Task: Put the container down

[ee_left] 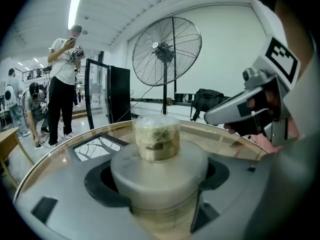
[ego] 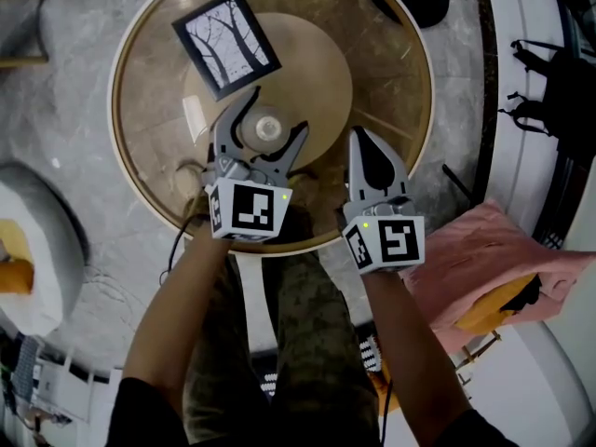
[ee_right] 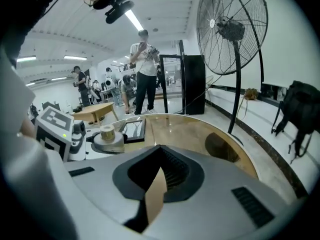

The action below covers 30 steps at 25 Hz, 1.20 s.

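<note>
Clear container [ee_left: 159, 164], wide grey lid, stands upright, clamped in the jaws of the left gripper [ego: 275, 117].

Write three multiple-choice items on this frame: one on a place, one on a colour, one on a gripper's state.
1. Where does the picture frame lie?
A. on the round table, beyond the container
B. on the floor
C. on a chair

2. What colour is the cloth beside the table?
A. blue
B. pink
C. green

3. How do the jaws of the right gripper stand?
A. closed on the container
B. wide apart
C. together, with nothing between them

Answers:
1 A: the head view shows the frame flat on the glass top, past the container clamped in the left gripper.
2 B: the crumpled cloth at the right of the head view is pink.
3 C: the right gripper view shows the tips meeting, with only the table seen behind them.
</note>
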### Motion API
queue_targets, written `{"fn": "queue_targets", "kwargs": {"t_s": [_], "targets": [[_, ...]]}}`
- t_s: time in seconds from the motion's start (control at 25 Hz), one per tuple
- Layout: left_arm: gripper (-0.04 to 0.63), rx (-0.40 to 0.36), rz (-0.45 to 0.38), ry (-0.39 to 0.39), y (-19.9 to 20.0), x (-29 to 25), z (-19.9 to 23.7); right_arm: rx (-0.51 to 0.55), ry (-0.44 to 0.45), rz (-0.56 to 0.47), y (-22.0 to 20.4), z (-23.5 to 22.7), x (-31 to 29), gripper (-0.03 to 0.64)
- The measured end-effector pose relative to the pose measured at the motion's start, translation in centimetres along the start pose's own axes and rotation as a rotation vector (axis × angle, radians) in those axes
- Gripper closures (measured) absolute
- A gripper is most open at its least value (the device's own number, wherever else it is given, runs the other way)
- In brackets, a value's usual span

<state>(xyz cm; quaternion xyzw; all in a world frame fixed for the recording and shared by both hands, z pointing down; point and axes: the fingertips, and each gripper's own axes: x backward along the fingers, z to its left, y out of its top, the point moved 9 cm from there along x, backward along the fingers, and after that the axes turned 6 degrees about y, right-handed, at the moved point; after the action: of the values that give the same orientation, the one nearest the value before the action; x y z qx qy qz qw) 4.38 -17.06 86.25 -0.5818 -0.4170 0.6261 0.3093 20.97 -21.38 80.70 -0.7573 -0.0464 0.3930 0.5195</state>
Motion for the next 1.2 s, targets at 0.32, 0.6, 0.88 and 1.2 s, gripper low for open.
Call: {"fn": "queue_targets", "kwargs": {"t_s": [0.32,0.6,0.88,1.2], "targets": [[0.23,-0.014,0.058,0.0,-0.6,0.3,-0.1,-0.05,-0.115,0.113,-1.3,0.6,-0.8,0.595],[0.225,-0.064,0.128,-0.023,-1.2,0.7,-0.9,-0.043,-0.099,0.157,-2.1,2.0,0.5,0.595],[0.216,-0.055,0.123,-0.023,-1.5,1.5,-0.6,-0.043,-0.12,0.159,-2.3,1.7,1.9,0.595],[0.212,-0.014,0.165,-0.055,-1.8,5.0,-0.8,-0.054,-0.132,0.148,-1.3,1.6,3.1,0.595]]}}
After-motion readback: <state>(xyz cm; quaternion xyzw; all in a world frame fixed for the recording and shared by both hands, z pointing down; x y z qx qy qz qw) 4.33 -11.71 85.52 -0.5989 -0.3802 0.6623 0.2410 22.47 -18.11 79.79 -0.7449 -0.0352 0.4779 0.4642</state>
